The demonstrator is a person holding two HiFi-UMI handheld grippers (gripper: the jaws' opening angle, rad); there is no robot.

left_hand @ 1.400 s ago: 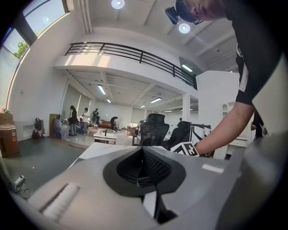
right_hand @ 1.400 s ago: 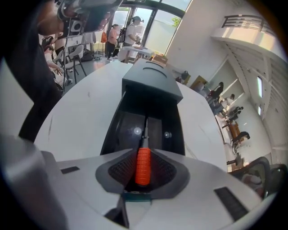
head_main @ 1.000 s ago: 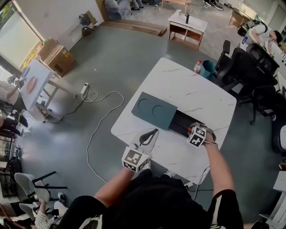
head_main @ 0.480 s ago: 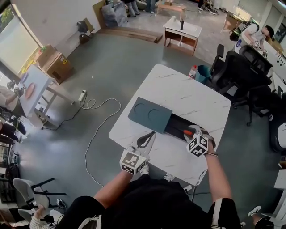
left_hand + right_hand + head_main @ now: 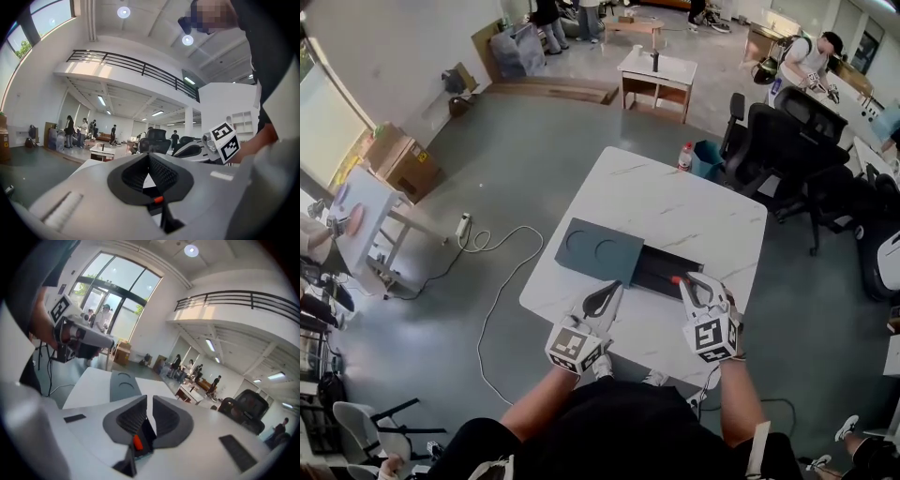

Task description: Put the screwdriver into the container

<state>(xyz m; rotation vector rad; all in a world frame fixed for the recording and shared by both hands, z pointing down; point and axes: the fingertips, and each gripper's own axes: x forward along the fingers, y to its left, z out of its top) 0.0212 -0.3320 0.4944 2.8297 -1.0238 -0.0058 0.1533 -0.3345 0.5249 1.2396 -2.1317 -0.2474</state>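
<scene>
Centre of the head view: the container [image 5: 654, 268] sits on the white table [image 5: 675, 202], its lid [image 5: 598, 249] slid off to the left and the dark tray open. An orange bit of the screwdriver [image 5: 675, 279] shows at the tray's near edge, just ahead of the right gripper [image 5: 694, 282], whose jaws stand a narrow slit apart with nothing between. The left gripper [image 5: 617, 289], lower centre, has its tips pinched together, empty. The screwdriver looks light, stiff and prone to roll; I'd pinch it by the orange handle
</scene>
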